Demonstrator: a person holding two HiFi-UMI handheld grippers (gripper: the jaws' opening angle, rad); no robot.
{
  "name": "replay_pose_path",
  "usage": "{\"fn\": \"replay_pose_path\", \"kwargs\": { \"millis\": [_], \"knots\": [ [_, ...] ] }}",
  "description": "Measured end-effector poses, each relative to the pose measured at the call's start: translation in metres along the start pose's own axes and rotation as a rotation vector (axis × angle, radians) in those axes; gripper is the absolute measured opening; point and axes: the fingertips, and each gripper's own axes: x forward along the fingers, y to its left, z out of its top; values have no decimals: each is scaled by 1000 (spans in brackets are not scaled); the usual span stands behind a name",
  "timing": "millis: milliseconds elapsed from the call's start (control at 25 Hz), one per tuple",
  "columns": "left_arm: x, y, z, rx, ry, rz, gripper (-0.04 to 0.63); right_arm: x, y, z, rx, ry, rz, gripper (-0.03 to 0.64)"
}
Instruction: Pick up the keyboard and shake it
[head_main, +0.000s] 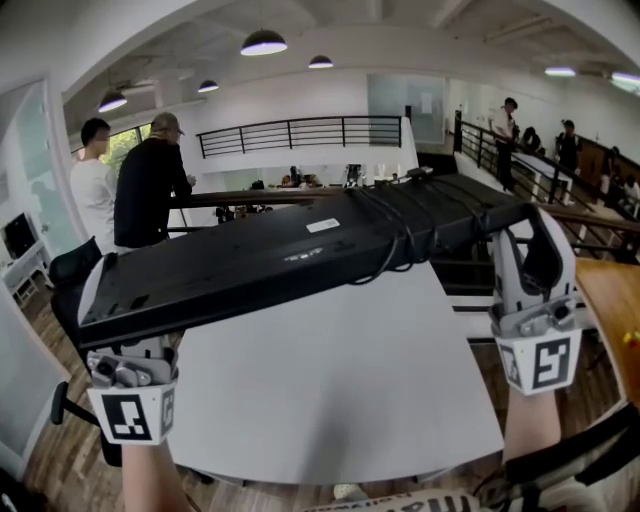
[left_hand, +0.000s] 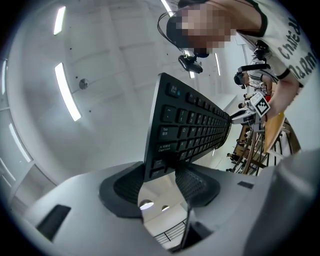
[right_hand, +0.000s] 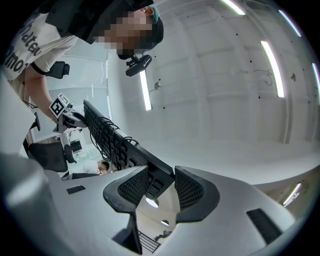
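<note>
Keyboard (head_main: 300, 250) is up off the table (head_main: 340, 400), underside to the head cam, long axis running L-R btwn the 2 grippers. Left gripper (head_main: 130, 345) is clamped on its left end. Right gripper (head_main: 535, 275) is clamped on the right end, which sits higher. A shake likely needs both moving together.

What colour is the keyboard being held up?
The keyboard is black, with pale lettering on its keys; the left gripper view shows it best.

Left tool (head_main: 128, 338) and right tool (head_main: 532, 262) clamped shut (both pointing upward).
</note>
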Motion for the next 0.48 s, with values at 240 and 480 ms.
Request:
{"fn": "replay_pose_path", "kwargs": {
  "millis": [240, 480],
  "knots": [
    [-6, -17, -17, -164, 198, -134, 196, -14, -5, 3, 130, 81, 45, 172],
    [-16, -42, -47, -324, 348, -259, 195, -29, -8, 11, 173, 148, 87, 170]
  ]
}}
